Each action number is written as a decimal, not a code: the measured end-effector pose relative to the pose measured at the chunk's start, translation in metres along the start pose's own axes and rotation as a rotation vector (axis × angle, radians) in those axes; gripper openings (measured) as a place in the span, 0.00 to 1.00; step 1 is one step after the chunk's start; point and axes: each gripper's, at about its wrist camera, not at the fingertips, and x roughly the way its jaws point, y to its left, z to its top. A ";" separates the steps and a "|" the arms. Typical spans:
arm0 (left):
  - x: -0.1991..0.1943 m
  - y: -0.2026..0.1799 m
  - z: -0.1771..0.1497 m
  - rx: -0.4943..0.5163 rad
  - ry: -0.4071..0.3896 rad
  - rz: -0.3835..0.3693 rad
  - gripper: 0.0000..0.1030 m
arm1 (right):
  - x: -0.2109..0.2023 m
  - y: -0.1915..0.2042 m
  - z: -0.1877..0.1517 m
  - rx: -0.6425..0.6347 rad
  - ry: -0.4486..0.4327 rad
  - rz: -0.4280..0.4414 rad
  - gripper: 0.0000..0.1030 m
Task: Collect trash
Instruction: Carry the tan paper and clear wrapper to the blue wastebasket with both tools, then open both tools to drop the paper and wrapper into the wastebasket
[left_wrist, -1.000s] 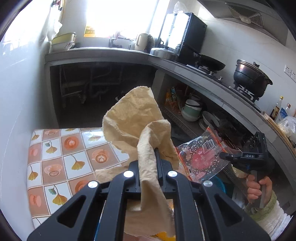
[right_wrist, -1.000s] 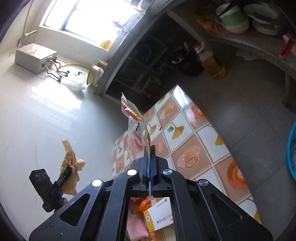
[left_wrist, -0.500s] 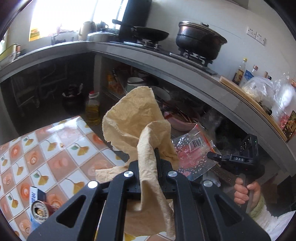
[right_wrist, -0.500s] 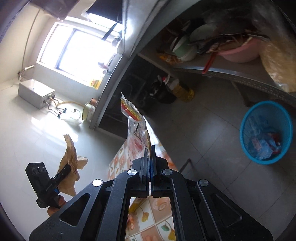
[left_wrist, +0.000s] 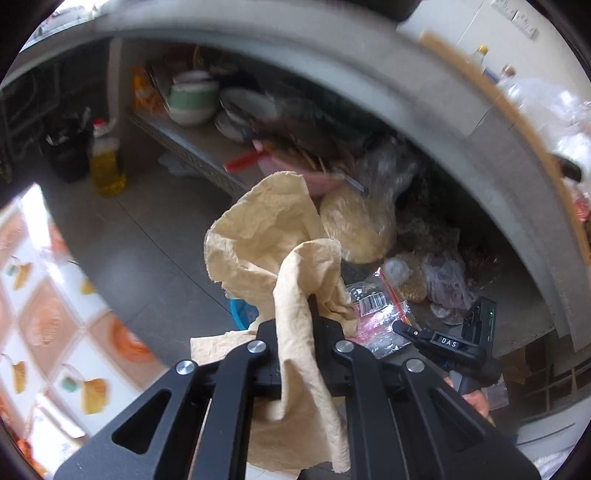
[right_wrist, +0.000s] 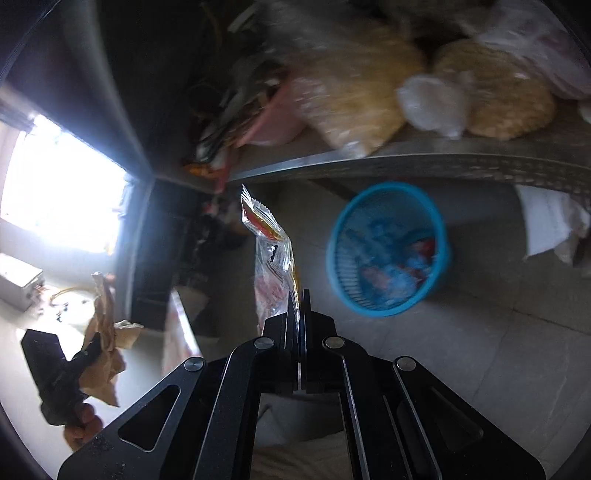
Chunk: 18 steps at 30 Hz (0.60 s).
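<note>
In the left wrist view, the left gripper (left_wrist: 314, 314) has its fingers clenched on a crumpled tan paper sheet (left_wrist: 266, 236), which rises from between them into the middle of the frame and also drapes down over the black linkage toward the bottom edge. The gripper points steeply down at the grey tiled floor (left_wrist: 147, 229). At lower right the right gripper (left_wrist: 400, 326) reaches in, a hand (left_wrist: 476, 400) gripping its handle, with a clear plastic snack wrapper with a barcode and red print (left_wrist: 376, 314) at its tip. Just left of the fingers, a sliver of a blue mesh plastic waste basket (left_wrist: 240, 314) shows behind the paper. A tabletop with orange and white patterned tiles (left_wrist: 55, 317) fills the lower left; a low shelf (left_wrist: 207, 144) under a grey counter (left_wrist: 424, 103) holds bowls and bagged goods, and a yellow oil bottle (left_wrist: 105, 162) stands on the floor at upper left. In the right wrist view, the right gripper's fingers are pinched together on the wrapper's lower edge, so the wrapper stands upright above them in mid-frame. The gripper tilts down toward the floor, with the basket, holding blue and red scraps, to the right of the wrapper and apart from it. At lower left the left gripper grips the tan paper, a hand beneath it. A bright window (right_wrist: 59, 192) glares at left.
</note>
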 end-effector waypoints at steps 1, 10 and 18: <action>0.011 0.000 0.000 -0.009 0.022 -0.003 0.06 | 0.001 -0.009 0.000 0.006 -0.013 -0.031 0.00; 0.141 0.005 0.001 -0.083 0.211 -0.012 0.06 | 0.044 -0.048 0.013 0.035 -0.035 -0.198 0.00; 0.220 0.016 -0.002 -0.136 0.305 0.009 0.06 | 0.111 -0.056 0.030 0.040 0.010 -0.204 0.00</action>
